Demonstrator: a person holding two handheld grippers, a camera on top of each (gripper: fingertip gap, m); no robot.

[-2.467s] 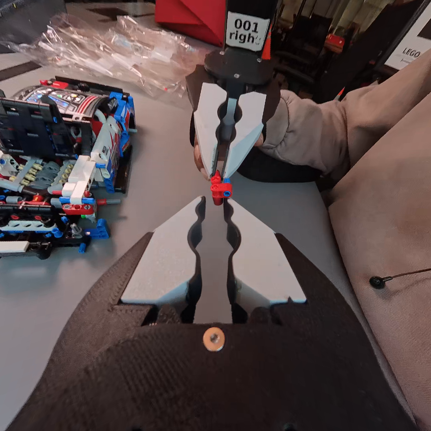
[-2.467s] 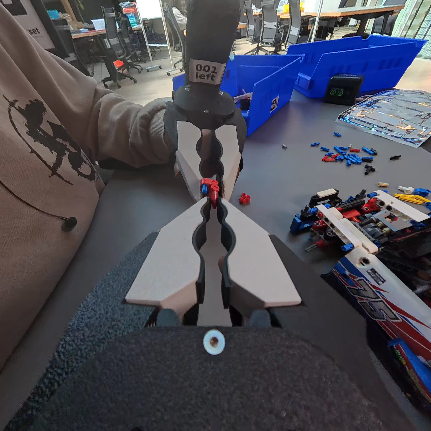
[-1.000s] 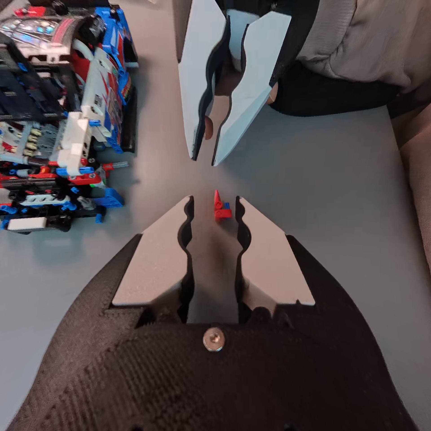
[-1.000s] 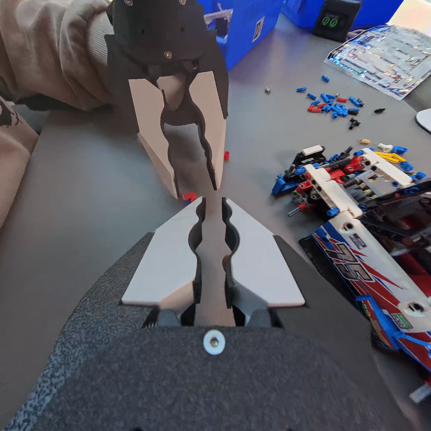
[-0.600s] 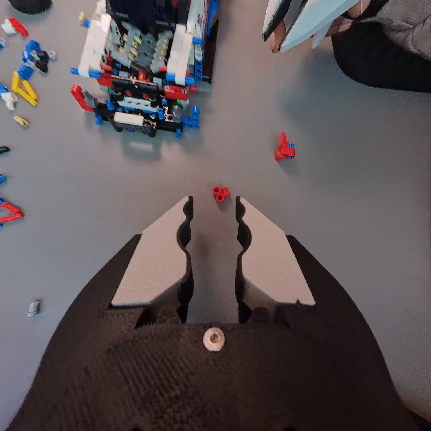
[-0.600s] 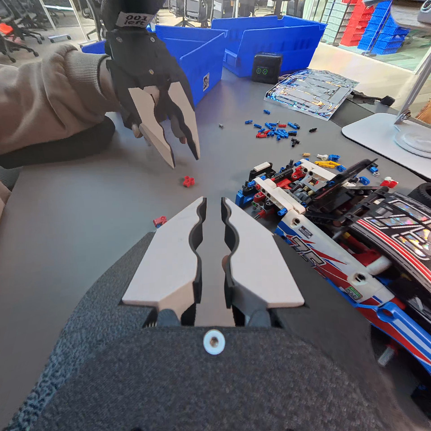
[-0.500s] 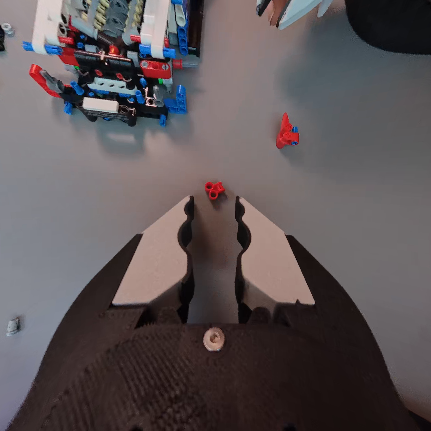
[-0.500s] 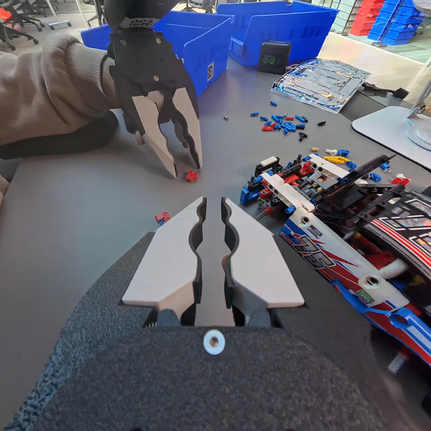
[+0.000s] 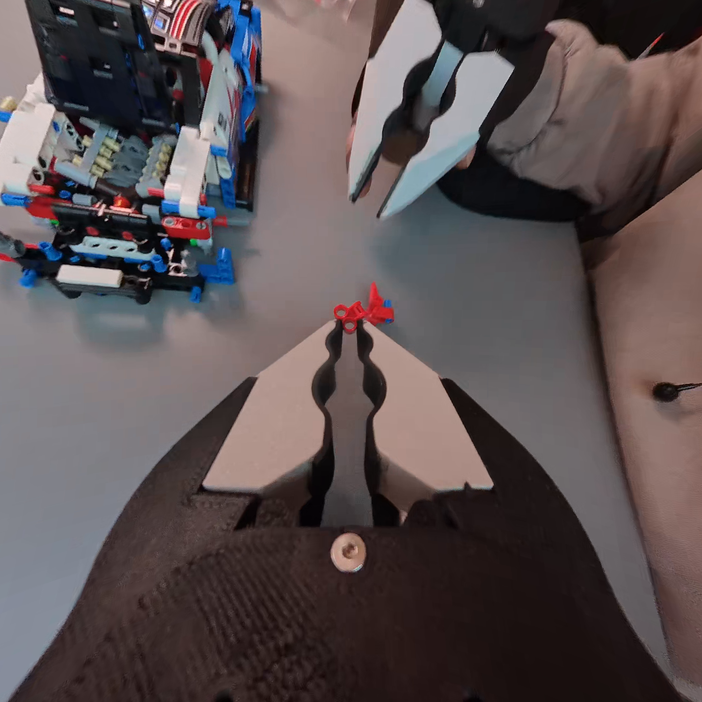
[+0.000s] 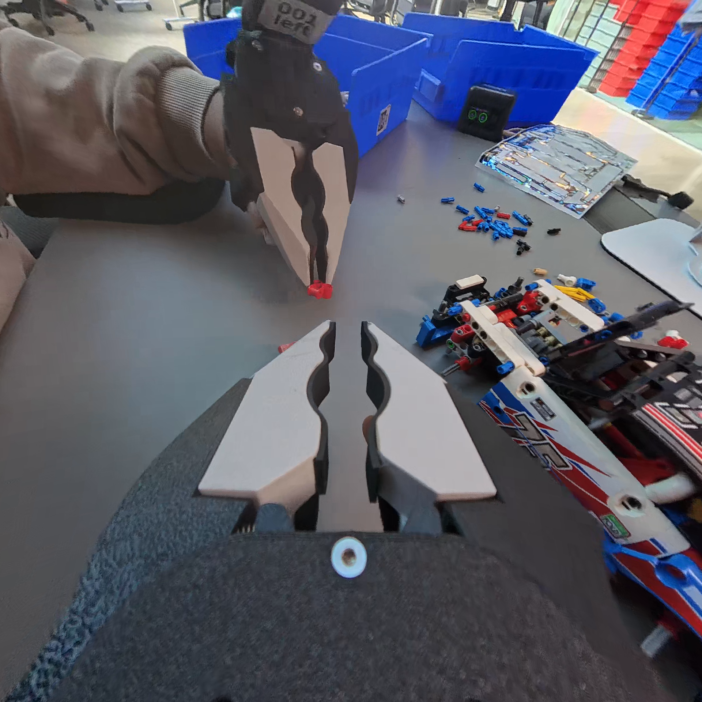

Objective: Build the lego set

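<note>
My left gripper [image 9: 348,327] is shut on a small red connector [image 9: 348,316] and holds it at its fingertips, low over the grey table [image 9: 475,323]. The right wrist view shows the same gripper [image 10: 319,283] and connector [image 10: 320,290]. A red piece with a blue pin [image 9: 380,308] lies on the table just behind the connector. In the right wrist view only its edge [image 10: 285,346] shows beside my right finger. My right gripper [image 10: 347,326] is open and empty, its tips [image 9: 366,208] hanging a little above the table. The partly built lego car [image 9: 152,152] stands to the left.
The car [image 10: 551,380] fills the right of the right wrist view. Loose blue and red pins [image 10: 494,224], a sticker sheet [image 10: 554,167], a black device [image 10: 486,114], blue bins [image 10: 380,76] and a white base [image 10: 661,250] lie beyond. The person's sleeve [image 9: 569,114] rests at the table edge.
My right gripper let go of the red piece with the blue pin onto the table. My left gripper moved to the small red connector, shut on it and brought it beside that piece.
</note>
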